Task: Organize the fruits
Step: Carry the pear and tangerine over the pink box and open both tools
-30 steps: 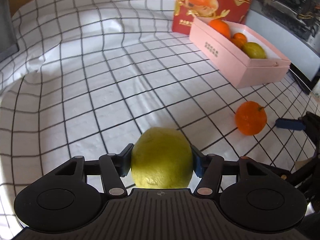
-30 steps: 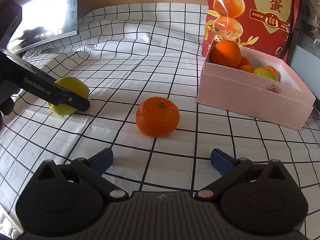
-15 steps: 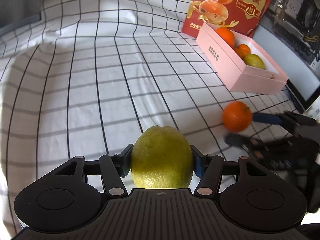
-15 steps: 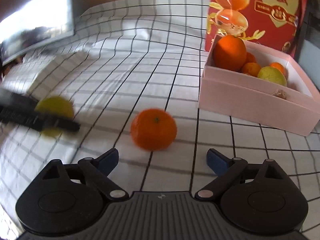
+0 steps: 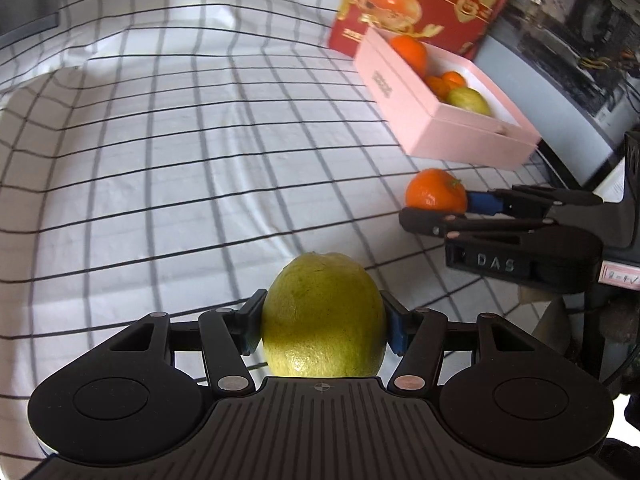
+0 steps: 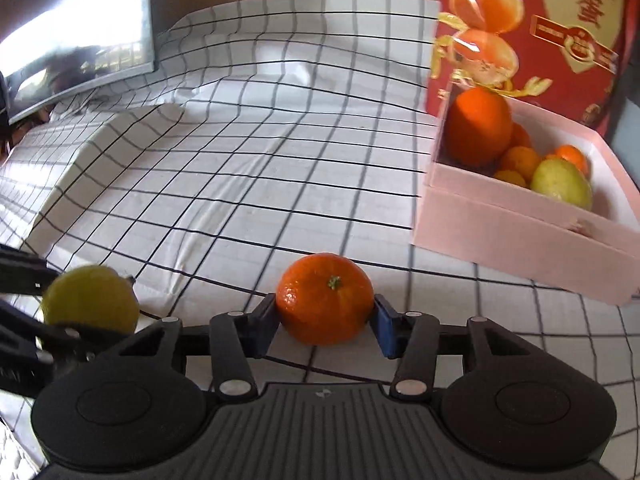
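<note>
The left gripper (image 5: 323, 330) clamps a yellow-green lemon (image 5: 323, 316) between its blue pads, one pad pressed on each side of the fruit, above the white black-checked cloth (image 5: 168, 168). To the right, the right gripper (image 6: 325, 320) has just been closing its jaws on a mandarin (image 6: 325, 298), which sits stem up on the cloth; both blue pads now touch its sides. In the left wrist view the same mandarin shows at the right, between the other gripper's fingers, near the pink box (image 6: 520, 224). That box stands at the far right on the cloth and holds a large orange (image 6: 478, 126), several small mandarins (image 6: 520, 162) and a second lemon (image 6: 562, 184). Directly behind the box stands a red carton (image 6: 532, 36) printed with oranges. A dark screen (image 6: 76, 40) leans at the far left.
</note>
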`<action>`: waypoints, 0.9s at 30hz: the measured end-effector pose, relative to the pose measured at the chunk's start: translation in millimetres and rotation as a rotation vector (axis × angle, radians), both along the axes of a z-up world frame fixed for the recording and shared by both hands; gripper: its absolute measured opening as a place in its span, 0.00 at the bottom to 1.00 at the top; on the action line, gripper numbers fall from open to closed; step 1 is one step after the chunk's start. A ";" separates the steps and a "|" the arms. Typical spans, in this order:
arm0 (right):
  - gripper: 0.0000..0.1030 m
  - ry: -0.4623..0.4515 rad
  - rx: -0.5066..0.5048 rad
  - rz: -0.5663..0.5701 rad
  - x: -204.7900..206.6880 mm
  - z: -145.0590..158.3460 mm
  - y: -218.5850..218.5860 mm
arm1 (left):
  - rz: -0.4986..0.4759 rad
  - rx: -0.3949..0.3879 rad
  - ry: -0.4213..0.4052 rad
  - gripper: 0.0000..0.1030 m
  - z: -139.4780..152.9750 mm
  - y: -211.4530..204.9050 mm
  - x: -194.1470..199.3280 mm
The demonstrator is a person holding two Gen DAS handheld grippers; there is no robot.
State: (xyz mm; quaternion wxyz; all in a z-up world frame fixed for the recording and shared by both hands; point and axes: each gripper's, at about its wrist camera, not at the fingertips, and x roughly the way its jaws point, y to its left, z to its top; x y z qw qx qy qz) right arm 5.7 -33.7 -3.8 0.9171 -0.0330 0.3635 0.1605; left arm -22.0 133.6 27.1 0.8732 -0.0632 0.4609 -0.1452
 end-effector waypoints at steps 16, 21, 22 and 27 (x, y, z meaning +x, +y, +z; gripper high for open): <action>0.47 -0.035 0.002 -0.232 -6.8 40.4 -121.5 | -0.129 -0.114 -0.110 0.62 37.9 -81.6 48.4; 0.47 -0.158 -0.032 -0.224 16.2 96.9 -137.3 | -0.125 -0.147 -0.233 0.62 80.4 -104.7 84.5; 0.47 -0.175 -0.030 -0.218 23.3 108.3 -140.7 | -0.120 -0.156 -0.250 0.62 88.1 -108.6 93.1; 0.47 -0.234 -0.048 -0.190 65.7 159.7 -155.9 | -0.100 -0.133 -0.280 0.62 107.8 -142.0 140.1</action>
